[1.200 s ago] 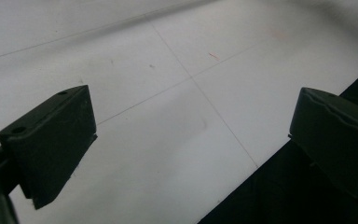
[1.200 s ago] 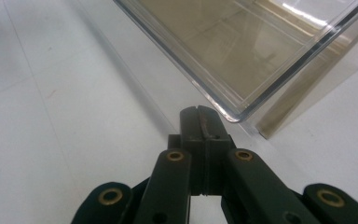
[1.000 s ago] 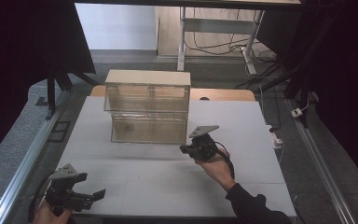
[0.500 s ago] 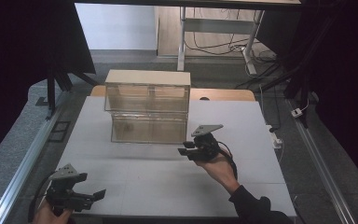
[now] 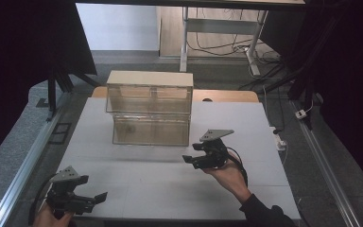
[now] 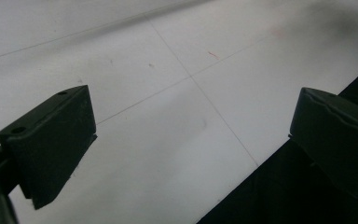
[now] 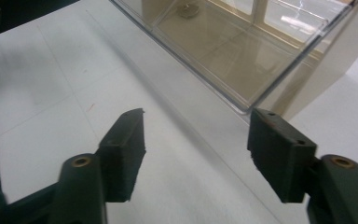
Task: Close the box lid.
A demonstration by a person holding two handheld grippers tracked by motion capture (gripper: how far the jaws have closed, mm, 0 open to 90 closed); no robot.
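My right tool (image 5: 192,161) has drawn back from the clear plastic two-tier drawer box (image 5: 150,111), its jaws just opened and empty; the box stands just ahead. My left tool (image 5: 94,199) hangs wide open over the white tabletop (image 5: 137,179).

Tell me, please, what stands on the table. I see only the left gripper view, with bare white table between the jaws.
Observer: A clear box of two tiers stands at the far middle of the table.
Operator: Where is the right gripper?
Observer: The right gripper hangs before the box's lower right corner, apart from it.
Operator: Does it hold anything?
Observer: No. Its jaws have just been opening, and nothing is between them.
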